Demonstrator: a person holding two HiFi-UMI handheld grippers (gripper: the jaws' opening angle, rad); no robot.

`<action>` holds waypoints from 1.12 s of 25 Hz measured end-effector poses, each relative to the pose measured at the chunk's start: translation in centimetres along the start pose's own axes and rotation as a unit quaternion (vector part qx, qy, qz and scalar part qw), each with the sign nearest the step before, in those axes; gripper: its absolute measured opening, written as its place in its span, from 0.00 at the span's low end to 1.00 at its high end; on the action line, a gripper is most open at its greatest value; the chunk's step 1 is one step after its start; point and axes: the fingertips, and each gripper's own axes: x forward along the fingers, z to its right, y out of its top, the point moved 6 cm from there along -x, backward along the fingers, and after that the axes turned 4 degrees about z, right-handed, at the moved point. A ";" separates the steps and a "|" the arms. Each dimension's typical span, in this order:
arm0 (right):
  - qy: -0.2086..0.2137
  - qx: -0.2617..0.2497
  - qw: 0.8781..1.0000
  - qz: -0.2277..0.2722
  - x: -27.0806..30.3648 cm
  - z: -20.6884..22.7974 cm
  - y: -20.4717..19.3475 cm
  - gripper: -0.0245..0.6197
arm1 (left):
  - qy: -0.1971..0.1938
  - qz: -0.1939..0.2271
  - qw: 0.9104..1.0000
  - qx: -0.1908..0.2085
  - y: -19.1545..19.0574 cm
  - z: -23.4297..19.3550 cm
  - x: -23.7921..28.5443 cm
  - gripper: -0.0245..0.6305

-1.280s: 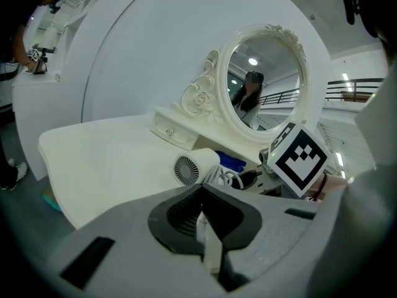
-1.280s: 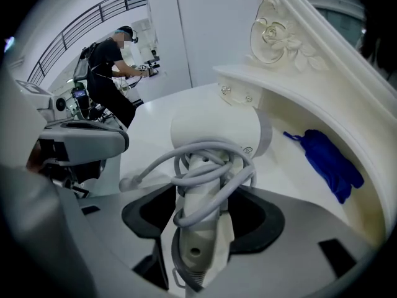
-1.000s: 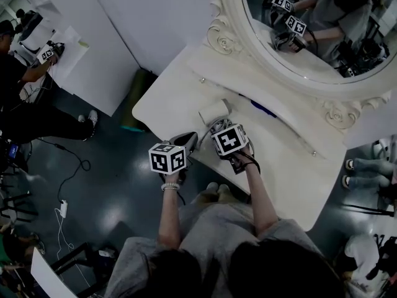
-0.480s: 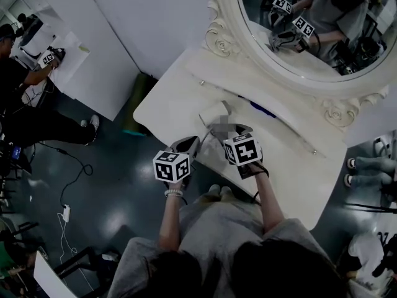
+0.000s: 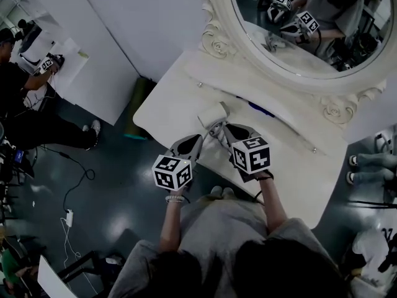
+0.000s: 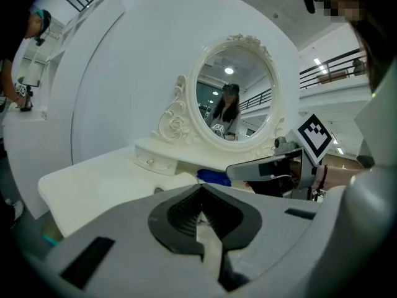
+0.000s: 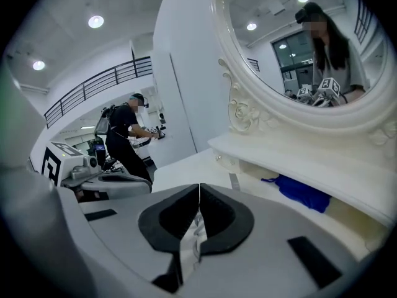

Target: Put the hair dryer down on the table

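Twice found the same thing: tongs shut. Saw the left tongs (image 6: 201,191) closed tip to tip and the right tongs (image 7: 199,186) likewise, with only a pale sliver behind the pads, too narrow to name. Hovered side by side at the near edge of the worktop (image 5: 291,166), below the oval mirror (image 5: 310,30). Took for the hair dryer (image 5: 214,112) the pale, boxy body lying on the worktop just ahead of and between them. Appeared to rest there already. Noted a grey tangle (image 5: 217,128), perhaps its cord, at the tips; could not tell whether pinched. Judged the body rigid, smooth-shelled plastic, fairly light yet nose-heavy, so liable to swivel or slip in a narrow pinch. Would favour the handle close to the barrel, never the cord. Reckoned the task nearly finished.
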 end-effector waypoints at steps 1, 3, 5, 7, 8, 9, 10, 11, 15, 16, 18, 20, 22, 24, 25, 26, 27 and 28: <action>0.006 -0.005 1.000 0.007 -0.3 -0.2 0.3 0.04 | -0.007 0.013 1.000 0.007 0.6 0.4 -0.1 0.04; 0.022 -0.011 0.999 0.021 -0.8 -0.7 0.9 0.04 | -0.021 0.038 0.999 0.021 1.7 1.3 -0.2 0.04; 0.035 -0.015 0.999 0.039 -1.3 -1.0 1.6 0.04 | -0.028 0.048 0.998 0.038 2.4 2.1 -0.3 0.04; 0.045 -0.020 0.997 0.057 -1.9 -1.4 2.2 0.04 | -0.033 0.049 0.997 0.057 2.9 2.8 -0.3 0.04; 0.052 -0.023 0.996 0.066 -2.2 -1.6 2.5 0.04 | -0.036 0.051 0.996 0.064 3.1 3.2 -0.4 0.04; 0.058 -0.026 0.995 0.075 -2.4 -1.9 2.8 0.04 | -0.038 0.054 0.995 0.069 3.3 3.6 -0.5 0.04; 0.065 -0.028 0.994 0.082 -2.8 -2.1 3.0 0.04 | -0.041 0.059 0.995 0.072 3.5 3.9 -0.7 0.04; 0.071 -0.029 0.993 0.089 -3.1 -2.4 3.3 0.04 | -0.044 0.063 0.994 0.074 3.7 4.3 -0.8 0.04; 0.087 -0.031 0.989 0.113 -4.5 -3.2 3.7 0.04 | -0.046 0.074 0.992 0.090 4.0 5.3 -1.5 0.04; 0.089 -0.032 0.988 0.118 -4.9 -3.3 3.8 0.04 | -0.046 0.076 0.992 0.093 4.1 5.4 -1.6 0.04; 0.093 -0.035 0.987 0.127 -5.4 -3.5 3.9 0.04 | -0.046 0.083 0.991 0.098 4.3 5.6 -1.9 0.04; 0.097 -0.037 0.985 0.135 -5.8 -3.6 4.2 0.04 | -0.046 0.092 0.990 0.101 4.6 6.0 -2.2 0.04; 0.100 -0.039 0.984 0.144 -6.3 -3.8 4.4 0.04 | -0.048 0.099 0.988 0.106 5.0 6.4 -2.4 0.04; 0.104 -0.042 0.982 0.152 -6.7 -4.0 4.6 0.04 | -0.050 0.103 0.987 0.113 5.2 6.9 -2.6 0.04; 0.105 -0.044 0.981 0.155 -6.9 -4.1 4.7 0.04 | -0.052 0.105 0.986 0.117 5.3 7.2 -2.7 0.04; 0.106 -0.045 0.981 0.158 -7.1 -4.2 4.8 0.04 | -0.053 0.107 0.985 0.122 5.3 7.5 -2.8 0.04; 0.108 -0.047 0.980 0.160 -7.3 -4.2 4.8 0.04 | -0.054 0.109 0.985 0.126 5.4 7.7 -2.9 0.04; 0.108 -0.049 0.980 0.161 -7.5 -4.3 4.8 0.04 | -0.054 0.111 0.984 0.129 5.4 8.0 -3.0 0.04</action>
